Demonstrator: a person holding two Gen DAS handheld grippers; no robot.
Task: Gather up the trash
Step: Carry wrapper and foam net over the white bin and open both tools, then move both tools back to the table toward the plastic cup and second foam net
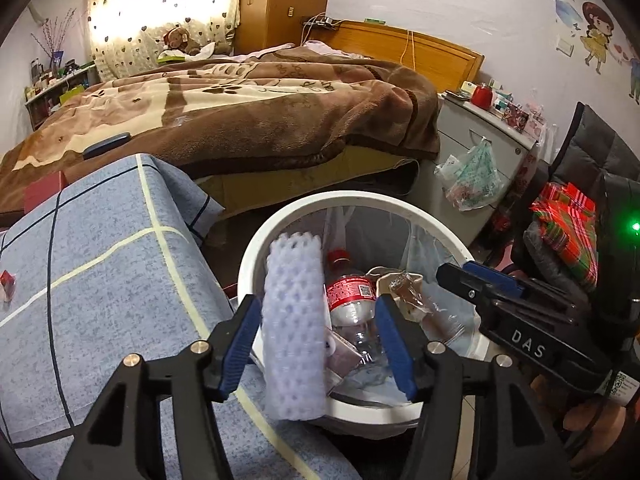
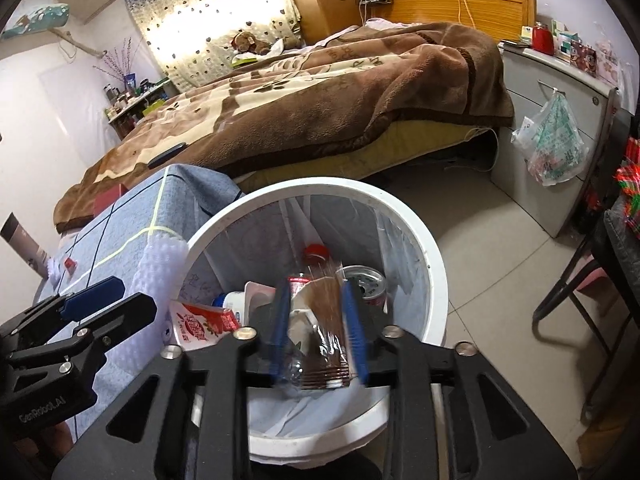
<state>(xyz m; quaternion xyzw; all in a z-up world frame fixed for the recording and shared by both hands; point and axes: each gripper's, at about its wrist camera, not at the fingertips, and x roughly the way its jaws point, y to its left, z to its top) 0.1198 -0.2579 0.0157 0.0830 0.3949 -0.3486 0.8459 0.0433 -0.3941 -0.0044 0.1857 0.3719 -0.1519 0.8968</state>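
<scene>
Both grippers are over the white trash bin (image 1: 256,248) right now. The left gripper (image 1: 316,344) has its jaws released around a foam fruit net (image 1: 294,328), super light and squishy, so grab it mid-length. The right gripper (image 2: 318,332) jaws are also let go; a crinkly brown wrapper (image 2: 326,344) sits blurred between them, probably slippery.

Blanket-covered bed (image 1: 240,112), tiled floor (image 2: 500,264), curtained window (image 1: 160,12)

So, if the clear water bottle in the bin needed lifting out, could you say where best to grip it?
Grip the water bottle just below its red cap, coming from above: it leans cap-up in the white bin, and other trash hides its lower body.
</scene>
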